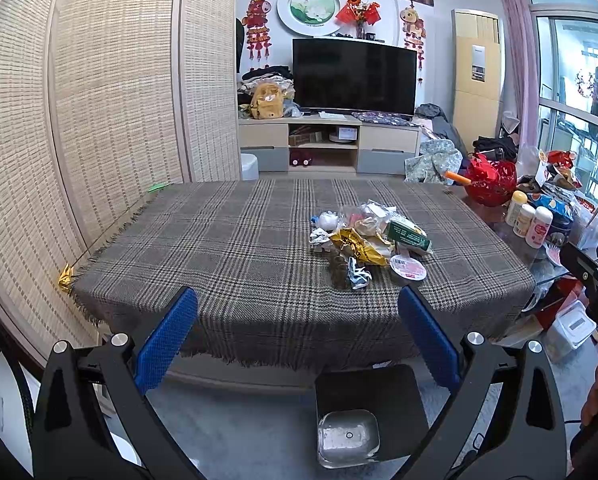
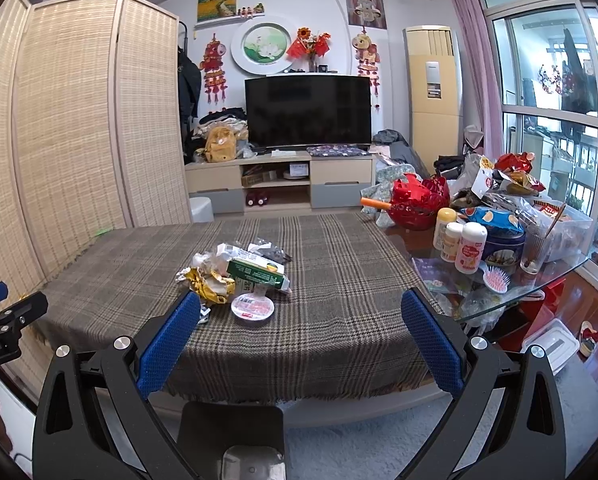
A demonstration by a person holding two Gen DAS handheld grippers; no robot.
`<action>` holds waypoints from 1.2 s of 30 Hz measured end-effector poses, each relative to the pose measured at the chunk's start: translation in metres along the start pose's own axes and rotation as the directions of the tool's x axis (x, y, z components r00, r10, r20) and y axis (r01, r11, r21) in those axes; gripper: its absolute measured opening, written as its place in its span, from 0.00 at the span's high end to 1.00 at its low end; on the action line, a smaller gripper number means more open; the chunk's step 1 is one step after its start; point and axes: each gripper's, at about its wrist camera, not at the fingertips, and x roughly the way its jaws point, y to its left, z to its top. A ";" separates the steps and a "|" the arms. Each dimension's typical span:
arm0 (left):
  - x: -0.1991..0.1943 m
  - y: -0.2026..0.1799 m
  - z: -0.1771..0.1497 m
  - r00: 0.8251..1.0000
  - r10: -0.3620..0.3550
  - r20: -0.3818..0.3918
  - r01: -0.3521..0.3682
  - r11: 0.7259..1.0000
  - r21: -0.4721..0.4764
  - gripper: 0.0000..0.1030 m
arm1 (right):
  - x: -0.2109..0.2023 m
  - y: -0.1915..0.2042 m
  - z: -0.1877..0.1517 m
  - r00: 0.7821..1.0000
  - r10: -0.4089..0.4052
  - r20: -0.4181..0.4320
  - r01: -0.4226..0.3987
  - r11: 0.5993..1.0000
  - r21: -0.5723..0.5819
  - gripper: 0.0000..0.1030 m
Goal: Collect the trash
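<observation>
A pile of trash [image 1: 363, 236] lies on the plaid tablecloth [image 1: 227, 248]: a green carton [image 1: 407, 234], a yellow wrapper [image 1: 357, 246], a round white lid [image 1: 408, 267] and crumpled foil and paper. The same pile [image 2: 235, 276] shows in the right wrist view, with the carton [image 2: 257, 272] and lid [image 2: 253, 307]. A black bin with a clear liner [image 1: 355, 420] stands on the floor before the table, also low in the right wrist view [image 2: 235, 436]. My left gripper [image 1: 299, 320] is open and empty, short of the table's near edge. My right gripper [image 2: 301, 326] is open and empty, just right of the pile.
A glass side table [image 2: 511, 300] on the right holds bottles, snack bags, a red basket [image 2: 419, 200] and a glass. A woven folding screen [image 1: 99, 100] stands at the left. A TV unit [image 1: 331, 140] is behind. A plastic box [image 2: 551, 344] sits on the floor.
</observation>
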 end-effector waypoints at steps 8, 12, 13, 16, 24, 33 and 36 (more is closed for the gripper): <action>0.003 0.001 -0.001 1.000 -0.001 -0.004 0.001 1.000 -0.001 0.08 | 0.000 0.005 0.000 1.000 0.001 0.002 -0.001 1.000 -0.002 0.02; 0.003 0.002 -0.001 1.000 -0.001 -0.004 0.001 1.000 -0.004 0.08 | 0.000 0.005 0.000 1.000 0.002 0.003 -0.002 1.000 0.000 0.02; 0.003 0.001 -0.001 1.000 -0.001 -0.005 0.001 1.000 -0.005 0.08 | 0.000 0.005 0.000 1.000 0.002 0.003 -0.002 1.000 0.000 0.02; 0.002 0.002 -0.001 1.000 -0.002 -0.005 0.002 1.000 -0.004 0.08 | 0.000 0.005 0.000 1.000 0.002 0.002 -0.002 1.000 -0.001 0.02; 0.004 0.001 -0.002 1.000 0.000 -0.009 0.000 1.000 0.001 0.08 | 0.004 0.007 -0.001 1.000 0.009 -0.003 -0.009 1.000 -0.002 0.02; 0.005 0.001 -0.002 1.000 0.000 -0.008 0.000 1.000 0.002 0.08 | 0.002 0.003 -0.002 1.000 0.013 -0.001 -0.013 1.000 0.006 0.02; 0.005 0.001 -0.002 1.000 0.000 -0.007 0.000 1.000 0.002 0.08 | 0.002 0.003 -0.002 1.000 0.012 0.000 -0.012 1.000 0.006 0.02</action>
